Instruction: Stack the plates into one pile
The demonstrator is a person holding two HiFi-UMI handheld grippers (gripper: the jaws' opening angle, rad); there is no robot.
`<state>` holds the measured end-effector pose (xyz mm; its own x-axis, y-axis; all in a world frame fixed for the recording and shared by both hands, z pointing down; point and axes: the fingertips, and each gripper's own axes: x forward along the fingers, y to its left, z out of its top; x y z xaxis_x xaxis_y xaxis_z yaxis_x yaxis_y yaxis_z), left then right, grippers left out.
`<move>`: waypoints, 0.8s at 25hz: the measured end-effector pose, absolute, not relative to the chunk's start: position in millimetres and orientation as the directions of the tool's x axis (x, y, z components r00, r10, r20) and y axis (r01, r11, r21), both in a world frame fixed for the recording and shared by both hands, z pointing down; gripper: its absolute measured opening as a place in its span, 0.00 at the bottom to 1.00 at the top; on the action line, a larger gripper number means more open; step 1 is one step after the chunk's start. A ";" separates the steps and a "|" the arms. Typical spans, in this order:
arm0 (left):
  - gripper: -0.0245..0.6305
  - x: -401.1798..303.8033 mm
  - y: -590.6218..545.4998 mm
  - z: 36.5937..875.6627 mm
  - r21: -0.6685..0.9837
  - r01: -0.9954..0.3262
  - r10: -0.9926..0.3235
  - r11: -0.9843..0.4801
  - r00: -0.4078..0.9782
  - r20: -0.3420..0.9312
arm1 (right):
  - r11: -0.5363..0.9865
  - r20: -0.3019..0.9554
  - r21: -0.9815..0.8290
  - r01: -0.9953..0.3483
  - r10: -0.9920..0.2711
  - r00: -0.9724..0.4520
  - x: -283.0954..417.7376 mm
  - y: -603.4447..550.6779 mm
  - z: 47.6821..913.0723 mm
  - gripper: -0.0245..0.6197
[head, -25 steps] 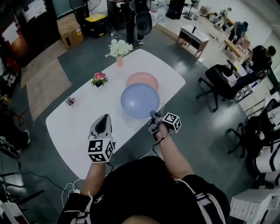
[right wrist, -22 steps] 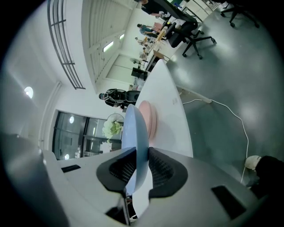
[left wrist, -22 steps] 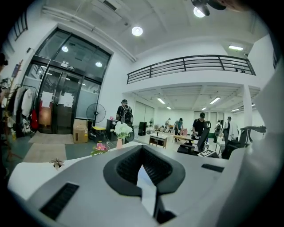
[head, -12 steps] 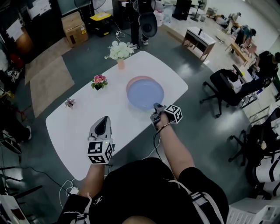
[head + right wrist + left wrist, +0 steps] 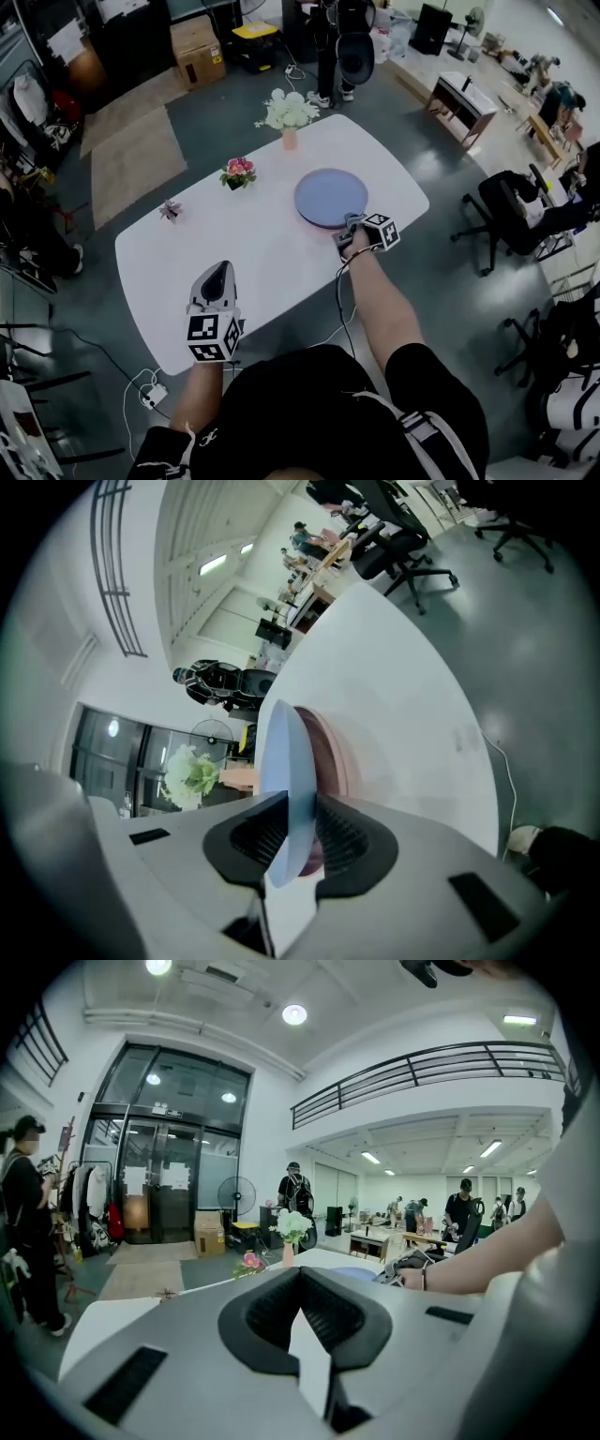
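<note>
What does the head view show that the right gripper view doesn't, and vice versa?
Head view only: the left gripper, pink flowers and a small plant. Right gripper view only: the right gripper with the rim of the blue plate between jaws that have just been opening. Both: that plate resting on the pink plate, the white flowers, the table.

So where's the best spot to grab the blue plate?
The blue plate's near rim, from the table edge nearest the person. It is wide and shallow, sitting on the pink plate, so only its thin rim fits between jaws.
</note>
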<state>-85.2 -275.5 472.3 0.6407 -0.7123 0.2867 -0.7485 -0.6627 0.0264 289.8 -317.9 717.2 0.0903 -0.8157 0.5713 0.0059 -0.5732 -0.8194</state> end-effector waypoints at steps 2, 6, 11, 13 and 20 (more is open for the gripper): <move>0.06 -94.2 -275.7 476.1 0.025 -0.764 -0.725 -0.644 0.621 0.297 | -0.609 0.605 -0.792 -0.038 -0.792 0.088 292.2 -321.1 723.0 0.19; 0.06 -105.2 -270.6 479.3 0.025 -0.778 -0.735 -0.628 0.603 0.309 | -0.664 0.660 -0.715 -0.218 -0.745 0.101 293.6 -321.6 725.0 0.20; 0.06 -109.0 -267.7 473.9 0.026 -0.768 -0.728 -0.641 0.618 0.297 | -0.698 0.697 -0.447 -0.559 -0.664 0.272 300.3 -312.3 701.2 0.28; 0.06 -108.9 -266.1 470.0 0.029 -0.756 -0.719 -0.654 0.632 0.288 | -0.678 0.636 -0.339 -0.652 -0.676 0.372 303.2 -305.5 671.3 0.28; 0.06 -90.3 -263.2 454.5 0.054 -0.681 -0.653 -0.730 0.718 0.242 | -0.489 0.235 -0.183 -0.853 -0.864 0.445 259.0 -271.9 534.5 0.19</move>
<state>-90.3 -263.2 454.5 0.7181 -0.6525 0.2420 -0.6814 -0.7300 0.0535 259.0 -271.9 534.5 0.4451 -0.8642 0.2347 -0.8529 -0.4890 -0.1829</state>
